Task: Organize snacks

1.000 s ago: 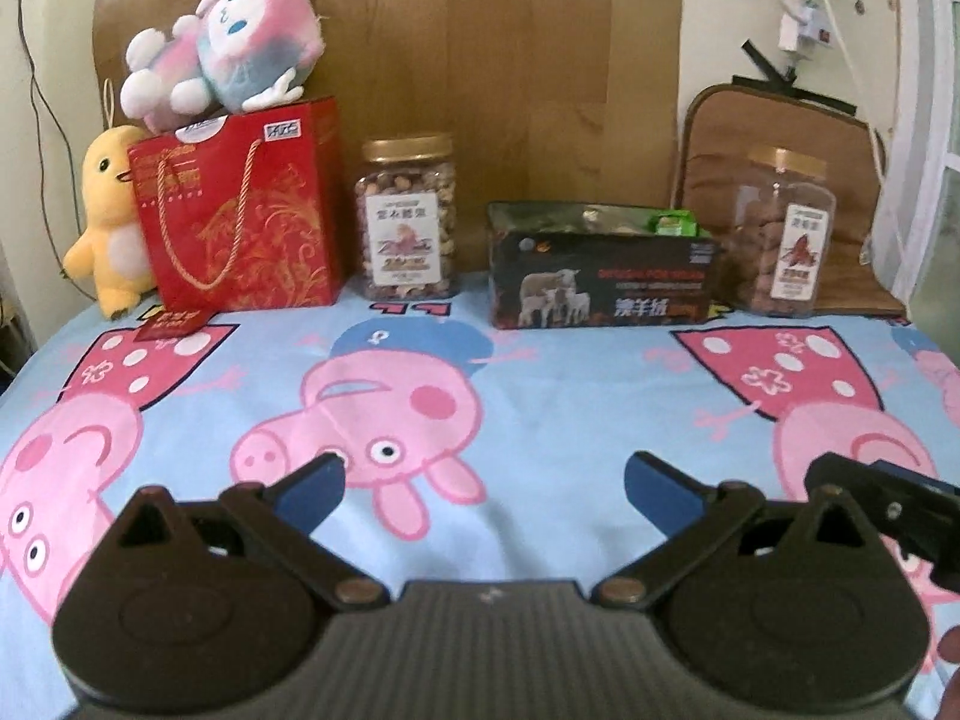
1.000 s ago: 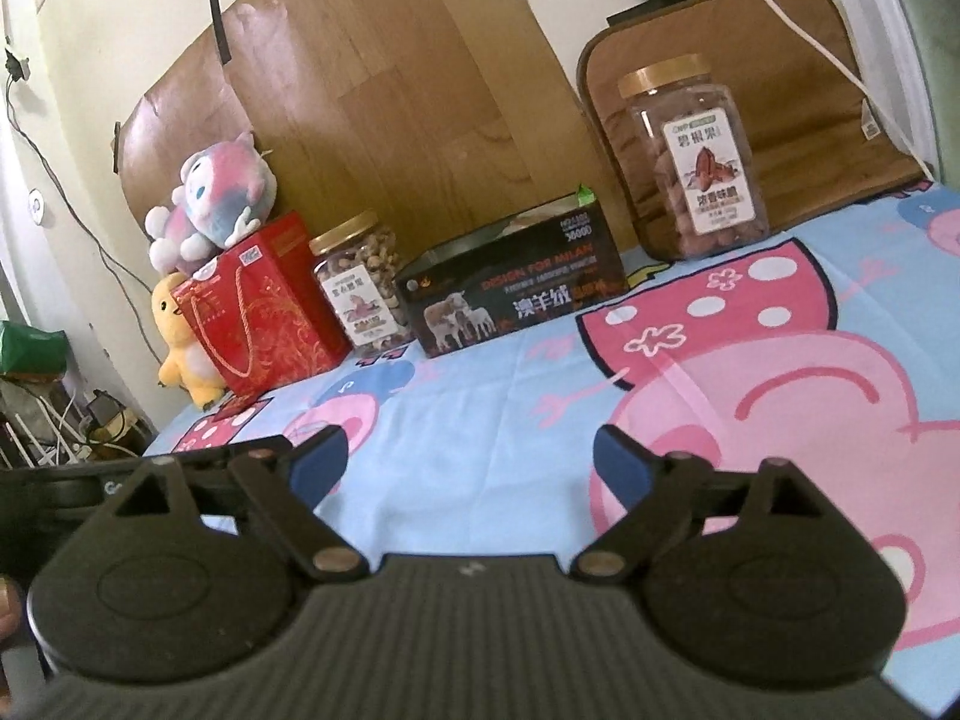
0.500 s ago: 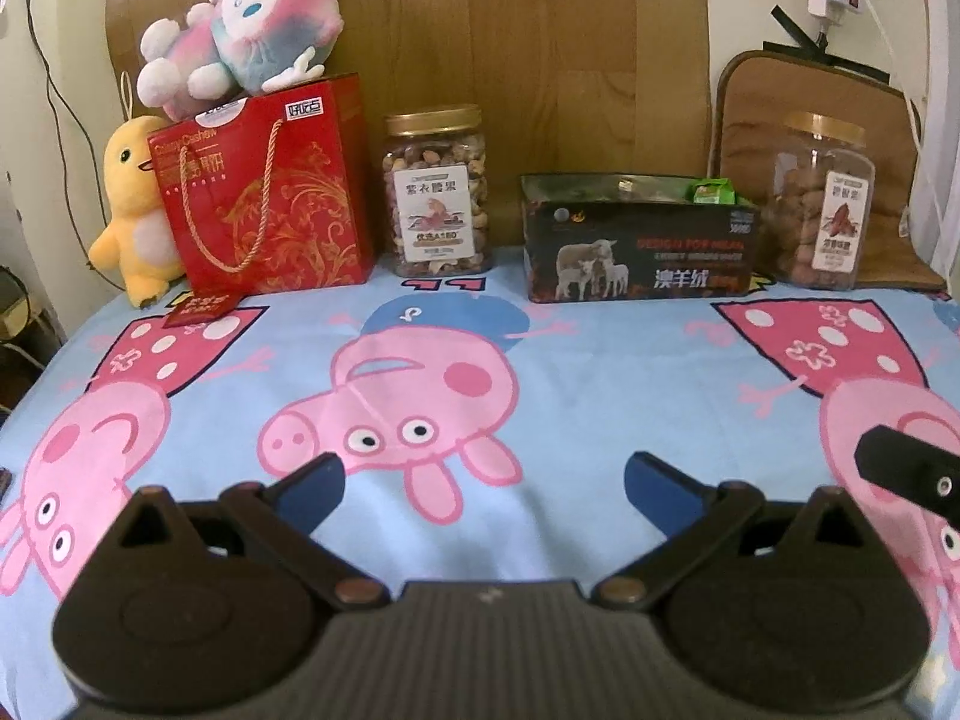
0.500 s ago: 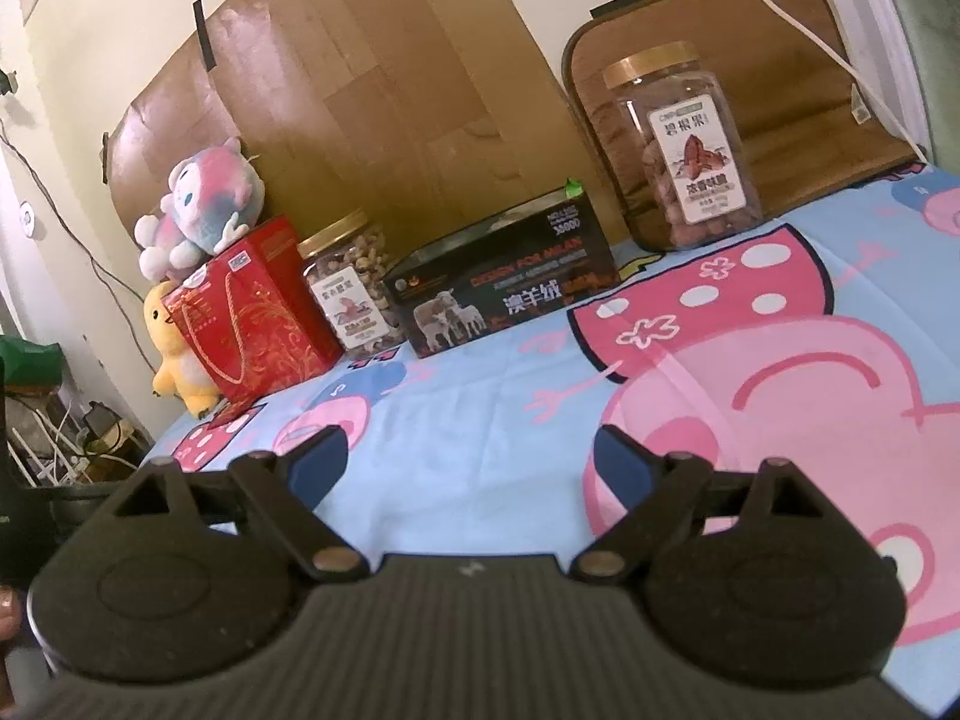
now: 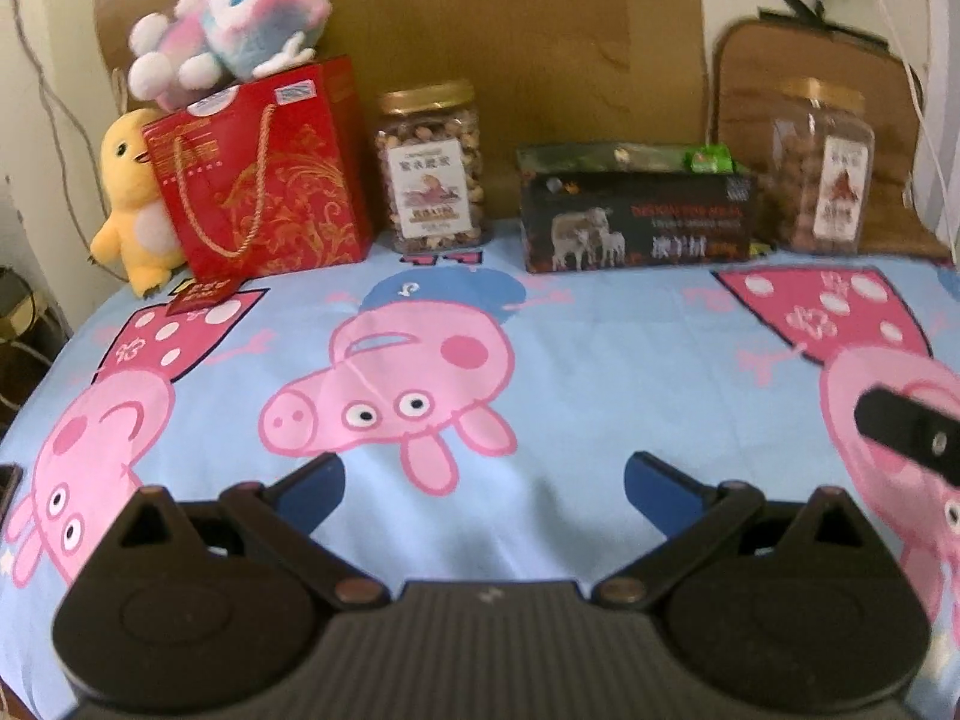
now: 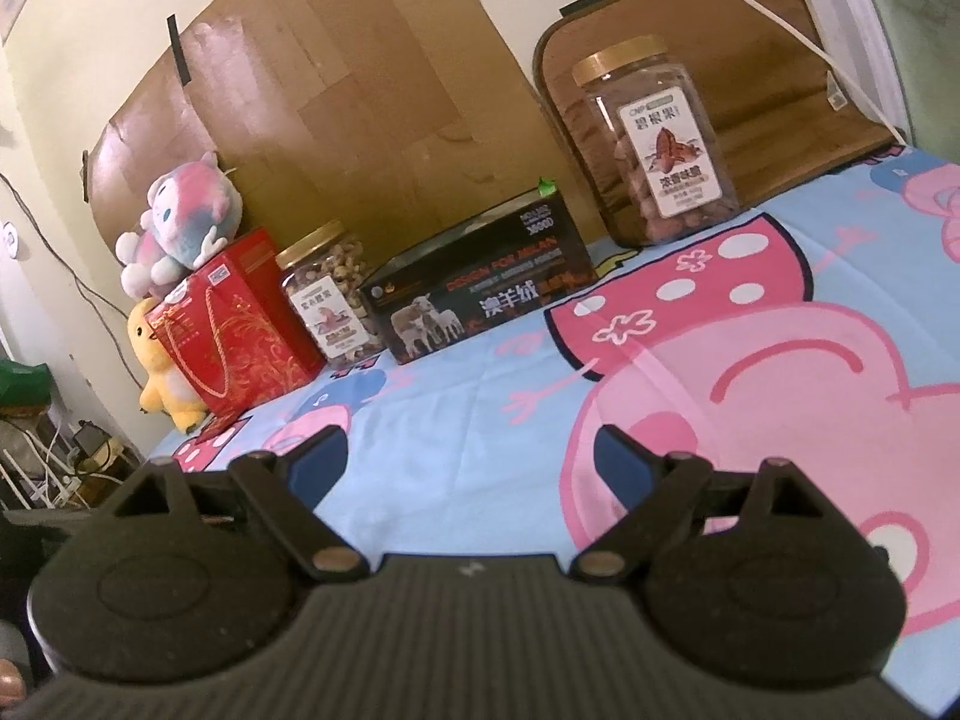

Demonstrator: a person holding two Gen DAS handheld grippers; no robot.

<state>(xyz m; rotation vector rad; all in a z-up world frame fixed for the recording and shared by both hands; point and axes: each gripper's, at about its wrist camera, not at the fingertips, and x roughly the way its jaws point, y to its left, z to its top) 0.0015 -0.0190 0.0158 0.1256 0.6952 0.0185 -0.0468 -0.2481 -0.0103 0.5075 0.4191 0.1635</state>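
While both tools hang short of the snacks, the scene reads as follows.

Step in hand: approach; judged from the layout, no snack is yet picked up.

Left hand-held gripper [image 5: 485, 483]: fingers spread wide, nothing between them, above the cartoon-print cloth [image 5: 600, 348] covering the bench.

Right hand-held gripper [image 6: 471, 457]: likewise spread and empty, aimed toward the back row from the right.

Snacks: nut jar [image 5: 431, 168] stands just right of the red gift bag [image 5: 264, 174]; dark box [image 5: 636, 210], lid open, sits between that jar and the pecan jar [image 6: 657, 144], which stands at the right against a brown cushion [image 6: 780, 60].

Bystanders: pink plush [image 5: 228, 12] rests on the bag; yellow plush [image 5: 129, 192] stands beside it, touching.

Next move, a judgement: one tool must travel forward to a jar, straddle its body with fingers wide, then close firmly, since the smooth plastic may slip.

Target place: cannot tell; the open box or the bag seems likely.
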